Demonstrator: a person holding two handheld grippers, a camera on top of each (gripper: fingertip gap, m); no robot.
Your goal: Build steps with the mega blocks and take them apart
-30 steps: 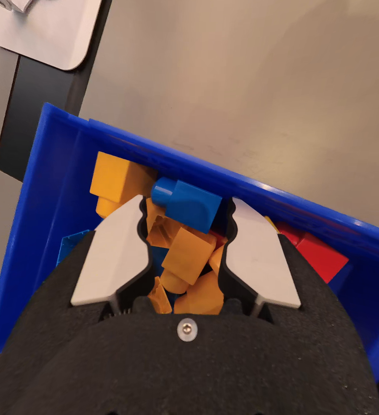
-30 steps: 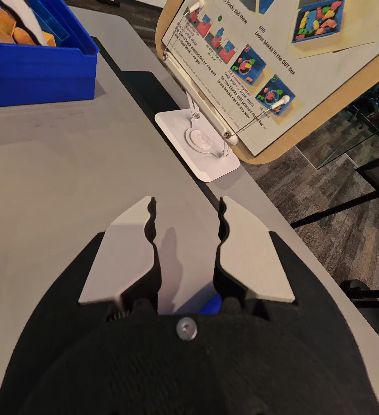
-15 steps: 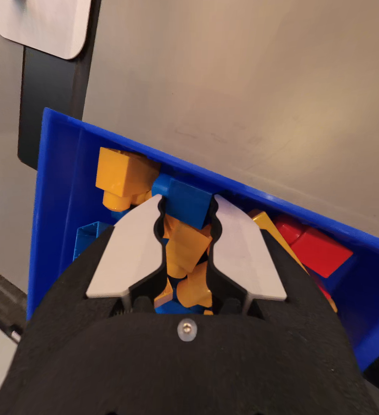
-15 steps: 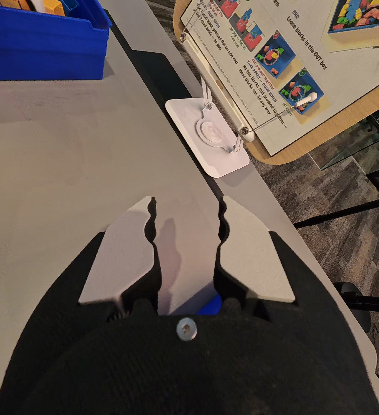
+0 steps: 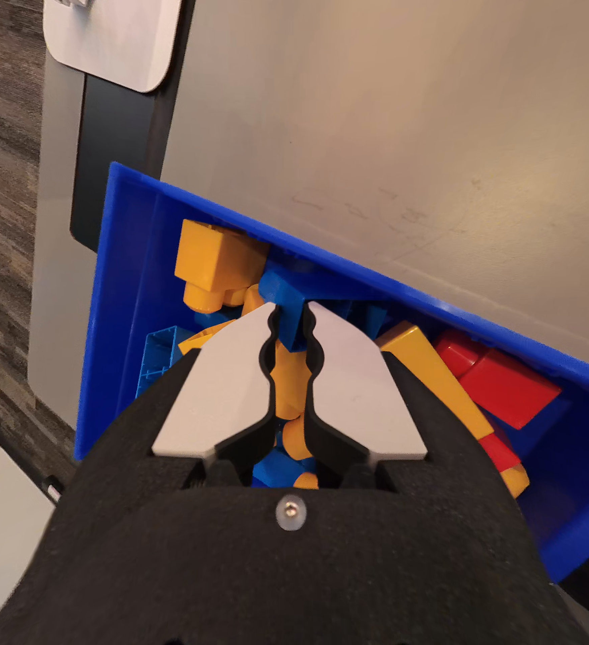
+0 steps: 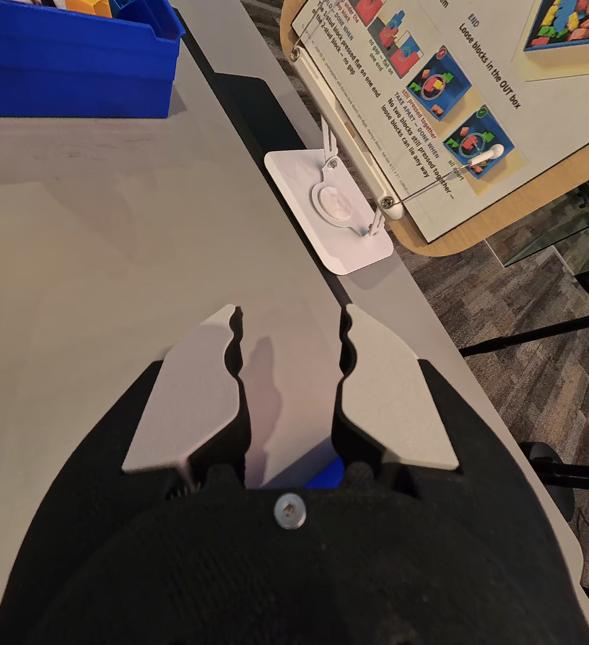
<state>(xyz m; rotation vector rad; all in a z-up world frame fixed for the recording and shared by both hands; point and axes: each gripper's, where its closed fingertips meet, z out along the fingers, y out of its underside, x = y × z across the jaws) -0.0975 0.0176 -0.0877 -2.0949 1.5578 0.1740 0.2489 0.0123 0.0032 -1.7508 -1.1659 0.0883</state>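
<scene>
In the left wrist view a blue bin [image 5: 118, 314] holds several loose mega blocks: a yellow one [image 5: 212, 258] at the far left, a long yellow one [image 5: 429, 370] and a red one [image 5: 502, 387] on the right. My left gripper [image 5: 290, 309] is down in the bin, shut on a blue block [image 5: 286, 296] that lies against the far wall; both pads press on its sides. My right gripper [image 6: 291, 310] is open and empty above the bare grey table [image 6: 111, 244]. The bin [image 6: 69, 69] shows at the top left of the right wrist view.
A white stand base [image 6: 331, 213] sits at the table's right edge and carries a tilted instruction board [image 6: 460, 87]; the base also shows in the left wrist view [image 5: 111, 38]. A blue edge [image 6: 324, 476] peeks out under the right gripper. Carpet floor lies beyond the table edge. Tip to tip, the grippers are about 35 cm apart.
My left fingers went from wide open to closed on the blue block in the bin. My right gripper stayed open and drifted slightly over the table.
</scene>
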